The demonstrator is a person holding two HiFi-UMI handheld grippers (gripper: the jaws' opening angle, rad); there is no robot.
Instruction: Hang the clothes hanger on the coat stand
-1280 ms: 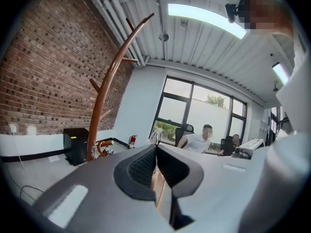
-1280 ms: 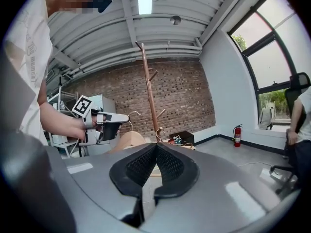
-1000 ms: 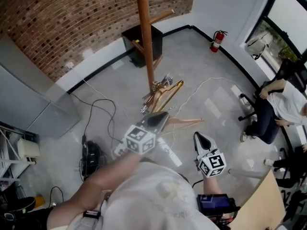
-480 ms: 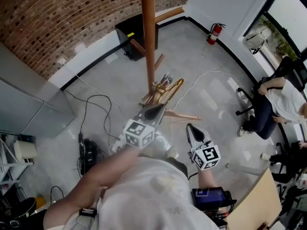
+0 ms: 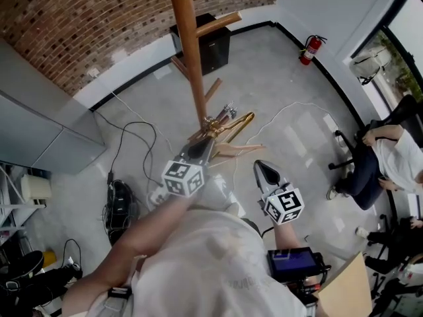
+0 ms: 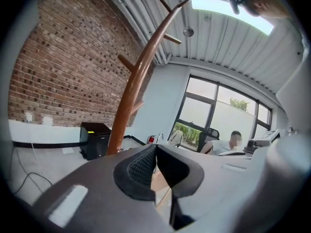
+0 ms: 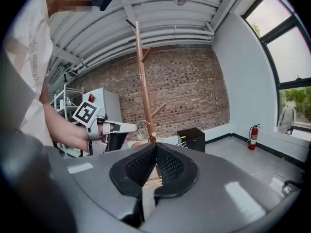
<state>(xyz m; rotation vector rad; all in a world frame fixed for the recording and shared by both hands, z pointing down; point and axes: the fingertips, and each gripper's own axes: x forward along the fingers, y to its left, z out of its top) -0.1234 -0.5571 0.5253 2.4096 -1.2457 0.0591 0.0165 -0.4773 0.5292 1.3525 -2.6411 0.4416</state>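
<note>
Both tools have closed in on the foot of the stand since a second ago, and the pale hanger has come along with the left one.

Left tool (image 5: 205, 145): jaws pinched narrow, clamped on the clothes hanger (image 5: 241, 149). Its own view shows the pads meeting at the tip with a strip of pale wood behind them.

Right tool (image 5: 263, 169): jaws together, nothing in them. It sits just right of the left tool, apart from the hanger.

Hanger: light wood, slim arm running rightward from the left tool's tip, above the floor (image 5: 284, 91), near the stand base.

Beyond it, a heap of gold-coloured hangers (image 5: 232, 121) lies on the floor against the foot of the coat stand (image 5: 190, 65), a reddish-brown wooden pole with angled pegs.

Further out: black box (image 5: 213, 43) by the brick wall (image 5: 79, 18), fire extinguisher (image 5: 312, 48) in the corner, seated person (image 5: 386, 160) at far right.

Hard to read:
- The hanger's near end sits under the left tool, so the grip point and hook don't show in the head view.
- A thin wire hook shows beside that tool in the right gripper view; can't tell whose it is.
- The stand top is cut off by the head view's edge.
</note>
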